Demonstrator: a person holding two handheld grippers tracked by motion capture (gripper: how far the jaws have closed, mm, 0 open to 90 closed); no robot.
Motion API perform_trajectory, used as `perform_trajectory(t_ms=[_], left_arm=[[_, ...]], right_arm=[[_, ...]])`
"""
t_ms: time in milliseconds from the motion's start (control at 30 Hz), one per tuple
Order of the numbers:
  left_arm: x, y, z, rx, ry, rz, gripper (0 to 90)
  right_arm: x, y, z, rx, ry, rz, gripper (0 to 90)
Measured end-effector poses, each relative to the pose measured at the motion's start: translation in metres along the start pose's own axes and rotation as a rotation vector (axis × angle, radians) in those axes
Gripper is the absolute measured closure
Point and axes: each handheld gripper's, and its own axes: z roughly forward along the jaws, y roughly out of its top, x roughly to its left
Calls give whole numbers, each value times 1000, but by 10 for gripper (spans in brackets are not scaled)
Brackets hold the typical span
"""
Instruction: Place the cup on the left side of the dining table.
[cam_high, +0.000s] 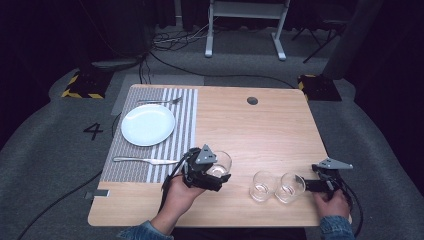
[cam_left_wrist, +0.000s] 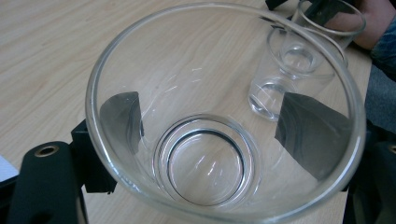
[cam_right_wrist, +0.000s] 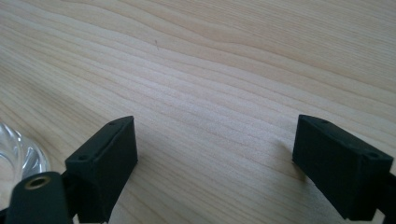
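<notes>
Gripping clear round glass tumbler (cam_left_wrist: 205, 154) w/ left tool (cam_high: 212, 172), right tool (cam_high: 312, 186) released, smooth pale wood-grain table (cam_high: 260, 130)

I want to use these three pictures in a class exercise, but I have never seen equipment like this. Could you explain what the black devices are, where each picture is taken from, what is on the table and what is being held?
A person sits at a wooden table and holds a hand-operated two-jaw gripper in each hand; there is no robot arm. The high view looks down from above the person. The other two pictures come from cameras riding on the grippers, looking along their black jaws.

The left gripper is shut on a clear held glass, its pads pressing on the outside. The right gripper stands open over bare wood.

Two more empty glasses stand near the right hand. On a striped placemat lie a white plate, a fork and a knife.
</notes>
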Motion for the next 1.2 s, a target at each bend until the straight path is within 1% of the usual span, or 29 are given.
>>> perform_trajectory(t_ms=[33,200,300,400,433,500,533,567,600,633,667,700,733,767,800,833,867,900,933,1000,1067,1100,1200], left_arm=[[5,2,-4,4,-7,-3,204],[13,8,-12,5,-13,-8,204],[22,13,-19,-6,3,-5,204],[29,14,-24,-17,12,-17,204],[32,15,-26,-17,19,-15,203],[38,16,-31,-34,31,-28,203],[38,16,-31,-34,31,-28,203],[45,16,-37,-47,46,-38,203],[45,16,-37,-47,46,-38,204],[52,16,-42,-59,64,-54,203],[52,16,-42,-59,64,-54,204],[59,16,-48,-64,88,-60,204],[59,16,-48,-64,88,-60,204],[65,15,-53,-70,101,-68,204],[65,15,-53,-70,101,-68,204],[71,14,-56,-79,114,-85,203],[71,14,-56,-79,114,-85,203],[77,13,-60,-88,139,-95,204],[77,13,-60,-88,139,-95,204],[84,12,-65,-104,172,-109,203],[91,10,-68,-125,179,-136,203],[97,8,-70,-134,189,-150,204],[105,6,-73,-132,223,-164,203]], right_arm=[[0,0,0,0,-1,1,142],[0,0,0,0,-3,3,142],[0,0,0,0,-4,3,142],[0,0,0,0,-3,4,142],[0,0,0,0,-3,4,142],[0,0,0,0,-4,3,142],[0,0,0,0,-4,3,142],[-1,0,0,-1,-6,4,142],[-1,0,0,-1,-6,4,142],[-1,0,0,-1,-7,5,142],[-1,0,0,-1,-7,5,142],[-1,0,0,-1,-9,8,142],[-1,0,0,-1,-9,8,142],[-1,0,0,0,-11,10,142],[-1,0,0,0,-11,10,142],[-1,0,0,-1,-12,10,142],[-1,0,0,-1,-12,10,142],[-1,0,0,-1,-15,11,142],[-1,0,0,-1,-15,11,142],[-1,0,0,-2,-17,12,142],[-1,0,0,-2,-17,12,142],[-1,0,0,-2,-17,13,142],[-1,0,0,-2,-17,12,142]])
